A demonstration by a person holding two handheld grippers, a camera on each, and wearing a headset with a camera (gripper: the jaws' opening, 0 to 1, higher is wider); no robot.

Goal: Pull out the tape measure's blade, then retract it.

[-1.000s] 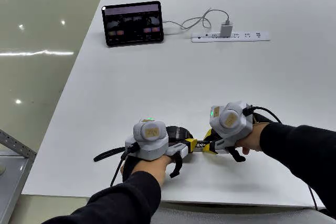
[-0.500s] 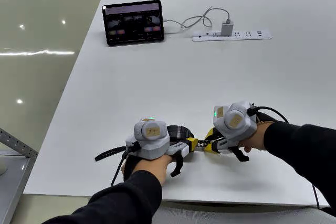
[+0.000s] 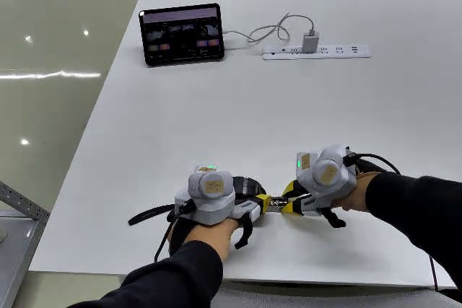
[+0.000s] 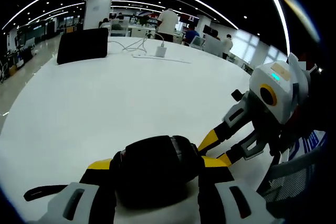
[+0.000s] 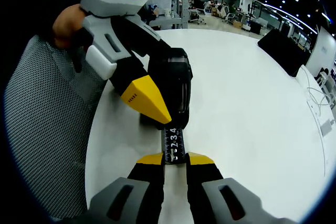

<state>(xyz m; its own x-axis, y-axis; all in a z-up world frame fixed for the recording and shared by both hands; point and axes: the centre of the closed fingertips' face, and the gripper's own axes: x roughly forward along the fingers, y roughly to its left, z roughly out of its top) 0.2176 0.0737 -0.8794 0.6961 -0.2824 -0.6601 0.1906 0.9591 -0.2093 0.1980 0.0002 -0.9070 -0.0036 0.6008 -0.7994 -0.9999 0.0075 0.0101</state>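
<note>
The tape measure (image 3: pixel 245 184) is found at the lower centre of the head view, resting on the white table (image 3: pixel 289 106) near its front edge. In the left gripper view its black case (image 4: pixel 157 174) is seen at the bottom of the frame, clasped from both sides by the yellow-tipped jaws of the left gripper (image 4: pixel 157 166), which is clenched around it.

In the right gripper view the right gripper (image 5: pixel 175 159) is seen at the lower centre, its jaws pinched together on the blade (image 5: pixel 173 142). A short strip of blade is exposed between those jaws and the mouth of the case, with the numerals 2, 3 and 4 readable on it. In the head view the two grippers are seen close together, the blade spanning the small gap between them.

The pull-out is judged to be begun but barely advanced, since only the first few markings are shown. Most of the draw is left to be done, and the retraction is not yet started.

A tablet (image 3: pixel 182 34) and a power strip (image 3: pixel 317 50) are seen in the upper part of the head view, well apart from the work.
</note>
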